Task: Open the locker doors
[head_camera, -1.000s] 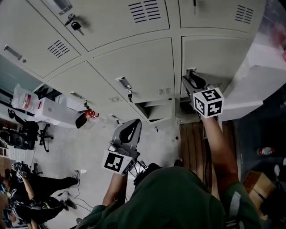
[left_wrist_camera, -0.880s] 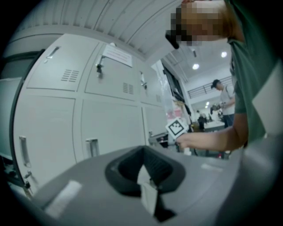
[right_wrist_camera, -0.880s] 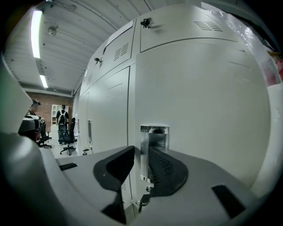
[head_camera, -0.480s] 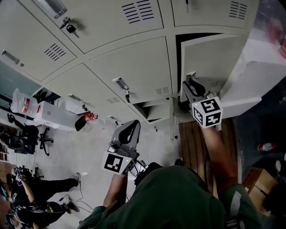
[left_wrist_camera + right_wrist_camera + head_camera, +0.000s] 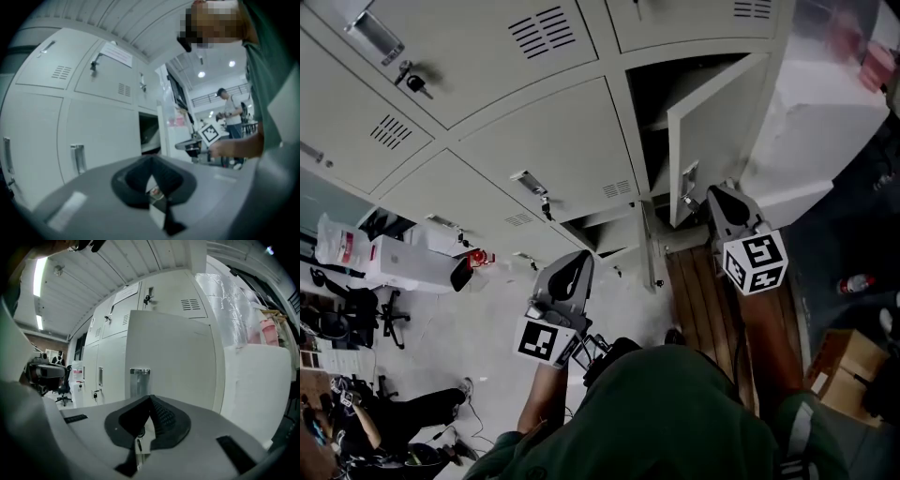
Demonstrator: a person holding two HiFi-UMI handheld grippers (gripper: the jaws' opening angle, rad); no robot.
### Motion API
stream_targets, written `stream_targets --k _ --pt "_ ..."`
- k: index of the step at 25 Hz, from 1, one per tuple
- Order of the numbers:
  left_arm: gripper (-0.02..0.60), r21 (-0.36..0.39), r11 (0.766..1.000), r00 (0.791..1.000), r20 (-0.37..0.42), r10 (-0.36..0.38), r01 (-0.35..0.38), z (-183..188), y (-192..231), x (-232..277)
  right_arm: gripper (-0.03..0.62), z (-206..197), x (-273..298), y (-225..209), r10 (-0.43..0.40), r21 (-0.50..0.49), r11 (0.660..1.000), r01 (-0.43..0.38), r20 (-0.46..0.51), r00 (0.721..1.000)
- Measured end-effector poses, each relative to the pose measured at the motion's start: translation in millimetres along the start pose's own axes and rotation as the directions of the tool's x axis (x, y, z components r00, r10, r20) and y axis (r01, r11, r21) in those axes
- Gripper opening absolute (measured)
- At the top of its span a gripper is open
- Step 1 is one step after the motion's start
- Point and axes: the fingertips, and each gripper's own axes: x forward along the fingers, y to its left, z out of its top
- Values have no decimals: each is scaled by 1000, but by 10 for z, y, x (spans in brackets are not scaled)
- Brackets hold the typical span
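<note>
The pale grey locker door (image 5: pixel 712 122) at the right stands swung out, and its dark compartment (image 5: pixel 652 94) shows behind it. Its metal handle (image 5: pixel 687 178) is just left of my right gripper (image 5: pixel 719 194). That gripper's jaws are shut with nothing between them. In the right gripper view the same door (image 5: pixel 173 357) and handle (image 5: pixel 139 380) lie just beyond my right gripper (image 5: pixel 150 401). My left gripper (image 5: pixel 578 262) hangs lower, away from the lockers, shut and empty. The left gripper view shows my left gripper (image 5: pixel 151 161) facing the opened compartment (image 5: pixel 149 133).
Closed lockers fill the left, one with a key (image 5: pixel 417 82) in its lock. A lower compartment (image 5: pixel 605 230) stands open. A white box (image 5: pixel 408 262) and an office chair (image 5: pixel 352 309) are at the left. A wooden floor strip (image 5: pixel 703 291) and a cardboard box (image 5: pixel 834 361) are at the right.
The right locker door has swung from nearly closed to wide open. My right gripper drew back from it and its jaws closed. The left gripper stayed where it was.
</note>
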Motion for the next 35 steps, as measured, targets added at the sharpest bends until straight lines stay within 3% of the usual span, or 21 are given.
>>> stream_targets --k 3,6,11,16,18,22,35 --pt "3 -2 999 999 -1 -32 32 -15 -94 92 7 -3 -131 127 26 19 999 -27 10 1000" --pt "3 0 998 998 3 -61 61 -2 -195 172 134 5 -16 363 78 34 996 -78 11 997" --pt "3 4 998 998 3 -67 67 17 -227 188 189 98 394 546 84 -2 996 -84 12 996" --pt "3 -3 999 999 -7 -33 33 -18 -115 102 189 113 674 435 1 -44 999 -1 -1 1000" --pt "3 -1 1000 1000 -9 -19 19 -31 -64 68 113 114 696 430 -6 -42 999 6 3 1000" --pt "3 -2 1000 1000 -11 -6 6 -43 9 46 106 105 586 430 -4 -21 1000 5 24 1000" --pt "3 2 997 997 5 -75 75 -17 -123 292 113 -2 -89 296 -22 15 1000 21 49 999"
